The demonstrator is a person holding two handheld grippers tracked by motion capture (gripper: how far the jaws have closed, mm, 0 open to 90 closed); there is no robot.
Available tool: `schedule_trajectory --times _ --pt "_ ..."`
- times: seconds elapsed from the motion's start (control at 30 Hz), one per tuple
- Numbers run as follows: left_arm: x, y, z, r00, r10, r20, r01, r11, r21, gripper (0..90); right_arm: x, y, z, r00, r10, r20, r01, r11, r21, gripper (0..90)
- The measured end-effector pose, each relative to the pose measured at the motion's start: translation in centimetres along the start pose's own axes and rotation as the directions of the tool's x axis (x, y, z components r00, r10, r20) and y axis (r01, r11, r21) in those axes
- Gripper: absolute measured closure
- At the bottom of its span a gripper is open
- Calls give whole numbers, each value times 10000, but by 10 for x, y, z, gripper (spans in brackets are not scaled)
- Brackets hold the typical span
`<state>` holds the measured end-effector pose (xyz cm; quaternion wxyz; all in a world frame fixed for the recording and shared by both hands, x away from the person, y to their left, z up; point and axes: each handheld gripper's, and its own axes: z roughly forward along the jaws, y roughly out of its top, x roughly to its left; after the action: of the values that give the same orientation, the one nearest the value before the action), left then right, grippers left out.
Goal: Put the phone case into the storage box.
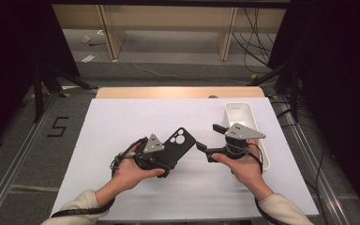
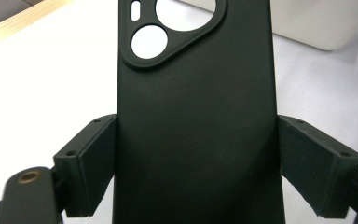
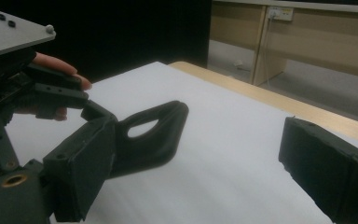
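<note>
My left gripper (image 1: 165, 157) has the black phone case (image 1: 174, 146) clamped across its width, just left of centre in the high view — the pads sit flat against both long edges, and the camera cutout points up toward the middle of the frame. My right gripper (image 1: 205, 140), right of centre in that view, has its jaws spread wide with nothing between them, the tips just short of the case's upper right corner.

I judge this as the hand-over or a two-handed hold in the making: the left carries the case, the right lines up on its free end. The next move calls for bringing my right jaws around that cutout end squarely, so they close on the edges rather than slip off the rounded corner.

The left gripper view shows the grip itself — both pads (image 2: 91, 163) touching the case's (image 2: 196, 130) sides, cutout in the upper middle. The right gripper view shows the case (image 3: 151, 135) edge-on at left of centre, apart from my open right jaws. The high view alone places the white tray (image 1: 241, 112) at the upper right, beyond my right hand (image 1: 243, 168).
</note>
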<state>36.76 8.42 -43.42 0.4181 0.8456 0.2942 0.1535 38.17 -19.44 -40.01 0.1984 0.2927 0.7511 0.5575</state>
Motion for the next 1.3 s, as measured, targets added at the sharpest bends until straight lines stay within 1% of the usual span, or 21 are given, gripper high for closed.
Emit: schedule_trajectory --times 0.13,0.27,0.47,0.53,0.77,0.93,1.2,1.3 --pt "-2 1 1 10000 47 -12 -47 10000 -51 161 0 3 10 10000 66 -63 -65 10000 58 129" --pt "-4 1 2 10000 77 -9 -77 9999 -105 161 0 4 23 9998 168 -121 -165 9995 252 135" --pt "-6 2 2 9999 127 -51 -127 9998 -154 161 -3 6 37 9991 408 -150 -400 9982 451 144" --pt "-7 2 3 9999 103 -57 -104 9997 -201 161 -3 5 40 9989 443 -135 -435 9977 519 149" --pt "-9 3 4 9997 211 -129 -215 9993 -292 161 -2 5 50 9983 546 -202 -531 9962 685 157" --pt "-10 3 4 9995 309 -104 -312 9990 -312 161 0 5 56 9976 640 -279 -616 9948 816 167" --pt "-11 4 5 9991 343 -247 -352 9987 -376 161 2 5 66 9963 765 -404 -721 9923 1008 210" --pt "-12 4 5 9991 346 -227 -354 9987 -367 161 2 4 68 9955 837 -453 -783 9908 1105 239"
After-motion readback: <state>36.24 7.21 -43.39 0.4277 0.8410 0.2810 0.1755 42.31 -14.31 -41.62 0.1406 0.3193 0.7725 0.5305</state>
